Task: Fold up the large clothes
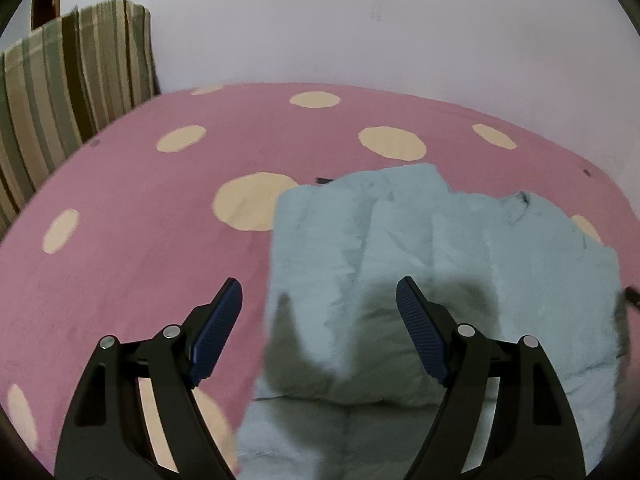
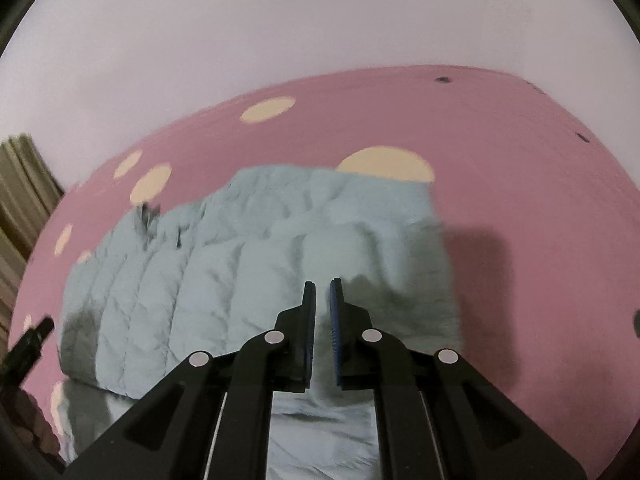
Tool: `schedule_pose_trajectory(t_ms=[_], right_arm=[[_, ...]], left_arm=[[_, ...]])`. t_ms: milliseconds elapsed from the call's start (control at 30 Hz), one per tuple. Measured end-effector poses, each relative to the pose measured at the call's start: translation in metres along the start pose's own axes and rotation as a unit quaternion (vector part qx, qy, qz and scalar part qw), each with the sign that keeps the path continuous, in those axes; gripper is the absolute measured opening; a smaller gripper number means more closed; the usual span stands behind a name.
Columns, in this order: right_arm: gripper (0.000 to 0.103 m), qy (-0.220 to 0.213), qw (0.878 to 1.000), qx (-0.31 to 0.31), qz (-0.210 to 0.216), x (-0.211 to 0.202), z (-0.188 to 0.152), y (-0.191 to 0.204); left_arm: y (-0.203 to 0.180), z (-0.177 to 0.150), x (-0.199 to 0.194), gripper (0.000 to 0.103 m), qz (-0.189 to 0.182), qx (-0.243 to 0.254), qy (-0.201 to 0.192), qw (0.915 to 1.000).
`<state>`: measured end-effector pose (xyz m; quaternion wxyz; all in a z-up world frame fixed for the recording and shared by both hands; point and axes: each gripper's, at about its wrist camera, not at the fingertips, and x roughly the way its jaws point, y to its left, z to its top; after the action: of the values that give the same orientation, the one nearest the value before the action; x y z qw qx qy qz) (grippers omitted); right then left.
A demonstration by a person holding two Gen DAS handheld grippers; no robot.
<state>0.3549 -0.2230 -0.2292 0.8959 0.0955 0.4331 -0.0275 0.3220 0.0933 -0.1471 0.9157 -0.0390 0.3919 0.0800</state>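
Pale blue quilted jacket (image 1: 420,248) lies partly folded on the pink spotted bed cover (image 1: 128,208), toward its near edge, well clear of the striped cushion (image 1: 68,80) at the far left corner. Left gripper (image 1: 320,300) hangs over the jacket's left edge, fingers spread wide, nothing between them. Right gripper (image 2: 322,292) sits above the garment, fingers nearly pressed together, seemingly empty. Risk: the puffy, springy layers may slump open unpinned, or a one-sided grab may skew the fold.

pale blue quilted garment (image 1: 420,240) cut off below, striped cushion (image 1: 72,92) cropped left
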Motion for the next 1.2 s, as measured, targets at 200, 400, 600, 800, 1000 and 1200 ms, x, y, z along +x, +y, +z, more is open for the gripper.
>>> schedule_pose_trajectory(t_ms=[200,400,600,800,1000,1200], right_arm=[[0.007,0.055,0.998,-0.009,-0.022,0.046,-0.016,-0.002],[0.007,0.056,0.997,-0.036,-0.031,0.057,-0.027,0.000],[0.007,0.039,0.998,-0.039,-0.044,0.034,-0.023,0.006],[0.008,0.015,0.999,-0.042,-0.008,0.027,0.003,0.028],[0.029,0.052,0.996,-0.064,-0.024,0.070,0.008,0.043],[0.029,0.047,0.996,-0.075,-0.029,0.069,0.006,0.045]], left_arm=[[-0.016,-0.016,0.041,0.079,0.034,0.033,0.053,0.9974],[-0.013,-0.030,0.066,0.081,0.024,0.032,0.085,0.9956],[-0.012,-0.016,0.046,0.078,0.031,0.027,0.081,0.9959],[-0.034,0.008,0.027,0.078,0.004,0.029,0.034,0.9990],[-0.068,0.010,0.077,0.079,0.015,0.073,0.078,0.9942],[-0.070,0.008,0.074,0.079,0.023,0.075,0.073,0.9942]])
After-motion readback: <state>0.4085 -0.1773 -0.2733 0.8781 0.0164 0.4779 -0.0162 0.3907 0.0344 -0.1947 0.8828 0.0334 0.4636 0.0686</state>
